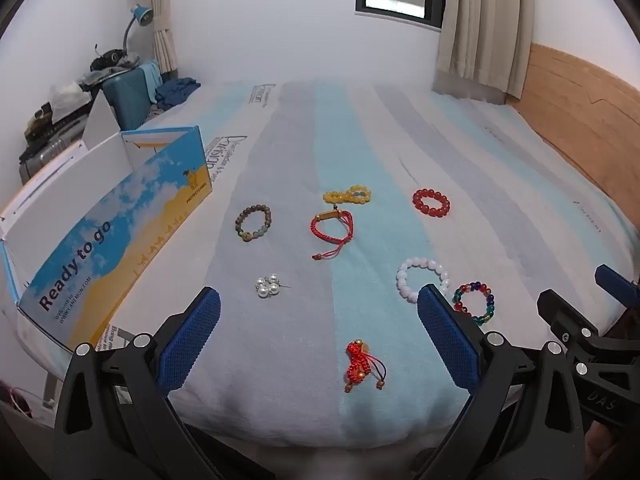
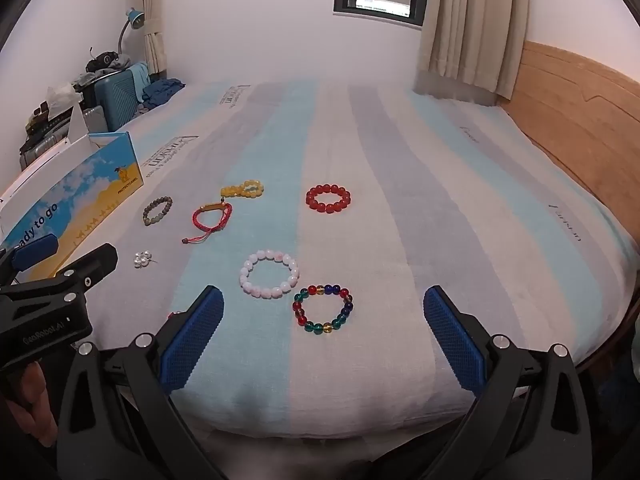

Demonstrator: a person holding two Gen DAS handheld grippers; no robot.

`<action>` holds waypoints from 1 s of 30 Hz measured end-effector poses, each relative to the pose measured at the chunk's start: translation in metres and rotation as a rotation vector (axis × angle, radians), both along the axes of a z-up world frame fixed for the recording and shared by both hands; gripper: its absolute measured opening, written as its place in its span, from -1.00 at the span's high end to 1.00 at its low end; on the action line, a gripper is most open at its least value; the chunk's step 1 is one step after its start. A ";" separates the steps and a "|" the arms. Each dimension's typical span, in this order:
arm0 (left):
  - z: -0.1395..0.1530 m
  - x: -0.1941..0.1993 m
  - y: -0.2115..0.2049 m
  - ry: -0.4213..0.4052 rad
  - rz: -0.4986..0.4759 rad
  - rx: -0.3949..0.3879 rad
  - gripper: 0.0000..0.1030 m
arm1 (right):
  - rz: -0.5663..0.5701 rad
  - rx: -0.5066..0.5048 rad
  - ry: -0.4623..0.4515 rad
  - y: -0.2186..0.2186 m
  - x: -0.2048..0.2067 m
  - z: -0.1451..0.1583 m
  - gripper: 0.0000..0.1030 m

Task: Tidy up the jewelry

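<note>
Both claws hanging spread wide over the bed point(image 2: 400, 160), nothing btwn pads. Left claw point(image 1: 318, 312): red knotted charm point(image 1: 362, 364) lying btwn its fingers, pearl cluster point(image 1: 269, 285) just ahead-left. Right claw point(image 2: 324, 312): multicolour bead bracelet point(image 2: 323, 310) lying btwn fingers, white bracelet point(image 2: 269, 273) touching it.

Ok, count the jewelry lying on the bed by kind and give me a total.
Beaded bracelets: 5 (brown, yellow, red, white, multicolour)
Red cord bracelets: 1
Pearl clusters: 1
Red knotted charms: 1
Total: 8
</note>
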State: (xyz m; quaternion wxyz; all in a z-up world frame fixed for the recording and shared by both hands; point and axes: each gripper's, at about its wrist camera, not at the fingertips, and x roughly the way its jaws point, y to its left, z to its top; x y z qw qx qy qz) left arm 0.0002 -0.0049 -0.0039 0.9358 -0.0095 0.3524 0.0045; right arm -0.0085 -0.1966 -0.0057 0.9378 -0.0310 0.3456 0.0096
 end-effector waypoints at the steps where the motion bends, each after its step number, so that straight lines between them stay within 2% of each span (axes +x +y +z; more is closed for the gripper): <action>1: 0.000 0.000 0.000 0.000 0.000 0.001 -0.89 | -0.003 0.008 0.001 -0.004 0.000 0.000 -0.86; 14: -0.003 -0.001 0.000 0.007 0.008 0.007 -0.89 | -0.011 0.000 0.005 -0.004 -0.002 0.000 -0.86; 18: -0.005 -0.003 -0.001 -0.003 -0.002 0.037 -0.89 | -0.021 0.011 0.014 -0.007 -0.001 -0.001 -0.86; 30: -0.007 -0.003 0.001 0.004 -0.001 0.032 -0.89 | -0.021 0.009 0.014 -0.008 0.000 -0.003 -0.86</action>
